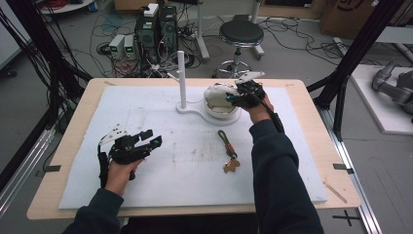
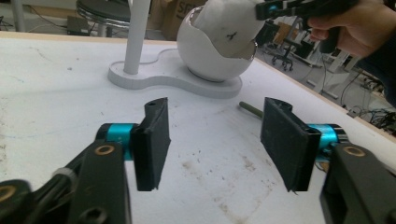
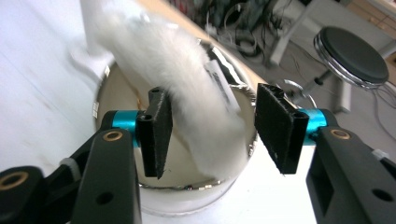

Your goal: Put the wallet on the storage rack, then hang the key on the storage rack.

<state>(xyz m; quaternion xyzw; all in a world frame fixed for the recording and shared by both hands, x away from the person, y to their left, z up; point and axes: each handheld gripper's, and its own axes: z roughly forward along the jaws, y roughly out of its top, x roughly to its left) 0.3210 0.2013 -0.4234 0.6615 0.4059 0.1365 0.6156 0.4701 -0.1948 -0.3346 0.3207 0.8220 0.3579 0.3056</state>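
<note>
While the left gripper [image 1: 146, 141] hovers open and empty at lower left of the high view, a keyring [image 1: 228, 151] lies mid-mat. Farther up, the white plush toy [image 3: 187, 98] leans diagonally in the white bowl [image 1: 221, 111], between the right gripper's [image 3: 210, 123] parted jaws. Foam mat [image 1: 160, 170]; stool [image 1: 240, 34] beyond.

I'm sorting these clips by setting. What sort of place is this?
Probably a robotics lab or workshop: computer towers and tangled cables on the floor behind the table, a stool, and black frame struts beside it.
</note>
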